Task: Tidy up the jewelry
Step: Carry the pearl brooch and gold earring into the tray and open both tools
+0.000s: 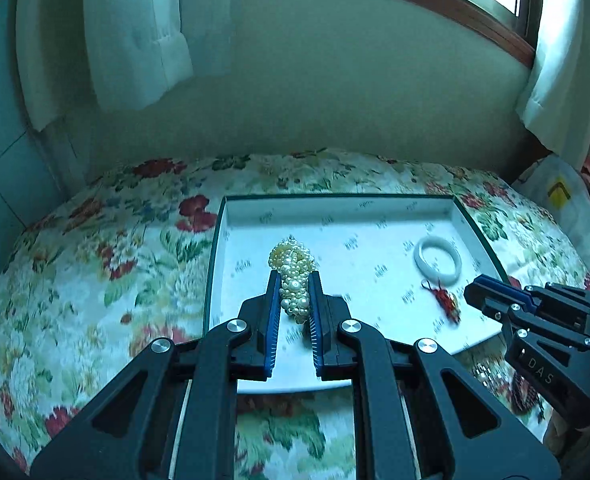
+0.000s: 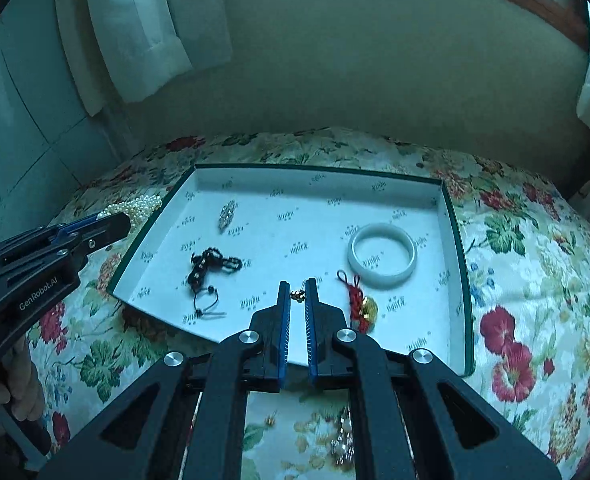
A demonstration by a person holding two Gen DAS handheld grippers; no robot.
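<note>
My left gripper is shut on a thick bunch of cream pearls, held above the left part of a white tray with a green rim. The right wrist view shows that gripper and the pearls over the tray's left edge. My right gripper is shut on a small gold piece on a thin chain above the tray's front. In the tray lie a white bangle, a red knot charm with a gold bell, a black bead bracelet and a silver brooch.
The tray sits on a floral cloth that ends at a pale wall. Curtains hang at the back left and right. More glittering jewelry shows below my right gripper, in front of the tray. A person's hand holds the left gripper's handle.
</note>
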